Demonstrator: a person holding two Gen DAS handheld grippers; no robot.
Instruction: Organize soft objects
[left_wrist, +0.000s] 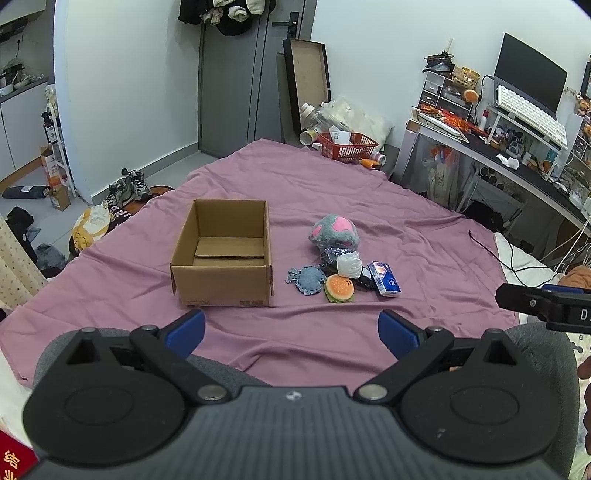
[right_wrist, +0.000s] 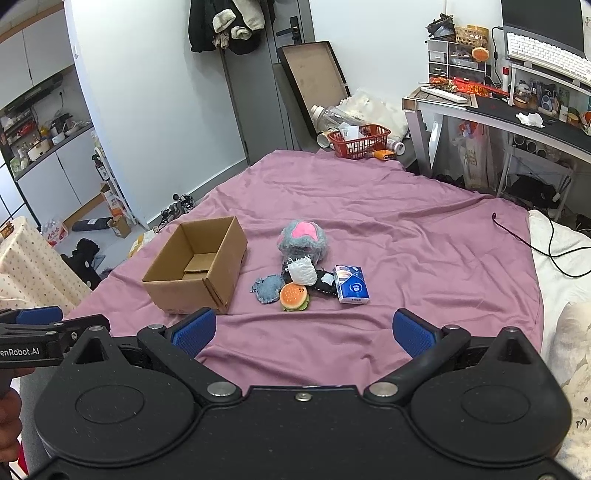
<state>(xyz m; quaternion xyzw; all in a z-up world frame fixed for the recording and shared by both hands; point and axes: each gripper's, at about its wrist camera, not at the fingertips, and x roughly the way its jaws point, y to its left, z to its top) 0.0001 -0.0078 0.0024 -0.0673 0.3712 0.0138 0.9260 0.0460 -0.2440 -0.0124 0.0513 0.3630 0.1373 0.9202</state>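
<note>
- Blue-padded fingers (left_wrist: 190, 328) of the left gripper (left_wrist: 291, 332) sit nearest the lens in the left wrist view, spread wide with nothing between them, hovering over the purple sheet (left_wrist: 332, 192) that covers the bed.
- Right gripper (right_wrist: 304, 332) shows the same in its own view: fingers (right_wrist: 413, 330) wide apart, holding nothing.
- At about 11 o'clock from the left gripper stands a cardboard box (left_wrist: 223, 254), open at the top; inside, only a loose flat piece of cardboard (left_wrist: 229, 246) lies on its floor.
- At about 1 o'clock from the left gripper, apart from the box, the soft things lie in a cluster on the sheet: a grey plush paw with pink pads (left_wrist: 334, 230) farthest back, a white crumpled bundle (left_wrist: 349, 265) on a dark item just in front of it, a blue denim piece (left_wrist: 304, 280), a burger toy (left_wrist: 339, 288) touching the denim piece, and a blue tissue pack (left_wrist: 385, 278) at the right end.
- Against the far wall, at 12 o'clock, a red basket (left_wrist: 347, 147) holds papers.
</note>
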